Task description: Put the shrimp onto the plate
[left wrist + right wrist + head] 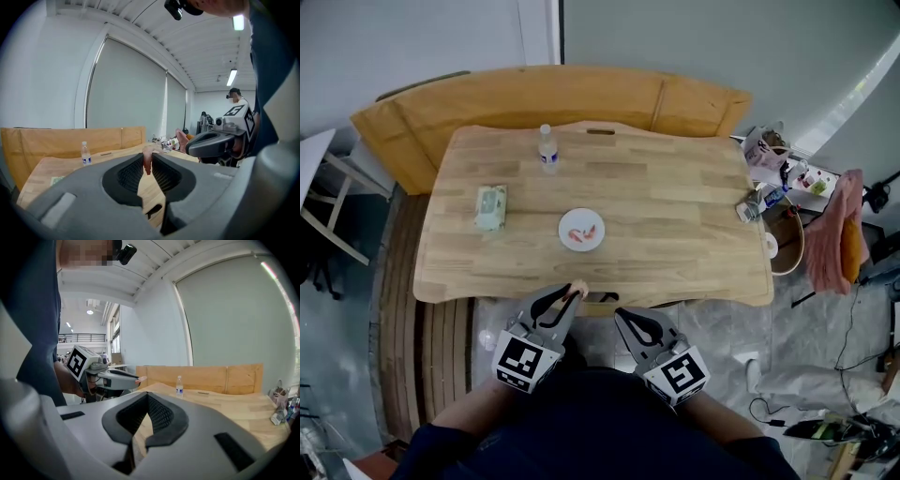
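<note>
A small white plate (563,221) sits near the middle of the wooden table (675,216), with pink shrimp pieces (576,234) on it. My left gripper (575,293) hovers at the table's front edge, short of the plate, shut on a pink shrimp (578,288). In the left gripper view the shrimp (147,160) hangs pinched between the dark pads. The right gripper view catches it from the side as a pink shrimp tip (140,378). My right gripper (624,318) is held beside the left, below the table edge, shut with nothing in it (146,394).
A water bottle (547,148) stands at the table's back middle and a green packet (490,207) lies on its left. A wooden bench (553,89) runs behind. Bottles and clutter (766,183) crowd the right end, with a pink cloth (836,234) beyond.
</note>
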Demonstrator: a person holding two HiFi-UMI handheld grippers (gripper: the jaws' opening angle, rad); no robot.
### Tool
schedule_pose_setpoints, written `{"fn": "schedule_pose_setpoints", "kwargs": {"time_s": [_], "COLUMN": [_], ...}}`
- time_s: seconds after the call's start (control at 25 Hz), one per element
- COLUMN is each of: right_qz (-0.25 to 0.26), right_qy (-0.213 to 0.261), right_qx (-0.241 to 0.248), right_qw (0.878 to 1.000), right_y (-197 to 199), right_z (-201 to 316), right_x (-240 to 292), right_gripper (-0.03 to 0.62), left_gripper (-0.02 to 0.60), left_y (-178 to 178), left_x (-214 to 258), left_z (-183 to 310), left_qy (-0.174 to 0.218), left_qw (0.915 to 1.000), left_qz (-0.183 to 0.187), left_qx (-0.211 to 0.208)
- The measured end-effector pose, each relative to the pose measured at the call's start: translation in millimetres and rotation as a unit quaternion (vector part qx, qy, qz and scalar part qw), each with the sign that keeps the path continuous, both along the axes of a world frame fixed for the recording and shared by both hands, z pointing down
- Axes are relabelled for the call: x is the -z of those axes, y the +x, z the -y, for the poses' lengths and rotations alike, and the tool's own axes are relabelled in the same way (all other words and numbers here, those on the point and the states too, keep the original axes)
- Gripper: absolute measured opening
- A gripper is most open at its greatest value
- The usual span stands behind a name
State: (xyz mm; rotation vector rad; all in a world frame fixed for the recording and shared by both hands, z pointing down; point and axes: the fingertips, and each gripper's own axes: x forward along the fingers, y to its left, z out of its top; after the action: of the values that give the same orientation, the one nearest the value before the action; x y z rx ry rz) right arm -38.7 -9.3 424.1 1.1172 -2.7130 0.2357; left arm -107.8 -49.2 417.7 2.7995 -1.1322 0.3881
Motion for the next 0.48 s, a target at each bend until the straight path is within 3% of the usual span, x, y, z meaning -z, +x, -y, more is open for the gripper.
{"fn": "schedule_pose_setpoints", "kwargs": {"time_s": [0.48], "right_qz": [0.003], "right_qy": [0.017], "right_qx": [-0.022], "right_qw": [1.0], "right_y": [-24], "right_z": [52], "right_x": [14], "right_gripper": [0.009], "left_gripper": [0.062], "left_y": [-25], "left_x": [-11], "left_z": [56], "left_qy": [-0.015], "left_qw": [0.9998], "left_qz": [-0.002], "left_qx": [-0.01]}}
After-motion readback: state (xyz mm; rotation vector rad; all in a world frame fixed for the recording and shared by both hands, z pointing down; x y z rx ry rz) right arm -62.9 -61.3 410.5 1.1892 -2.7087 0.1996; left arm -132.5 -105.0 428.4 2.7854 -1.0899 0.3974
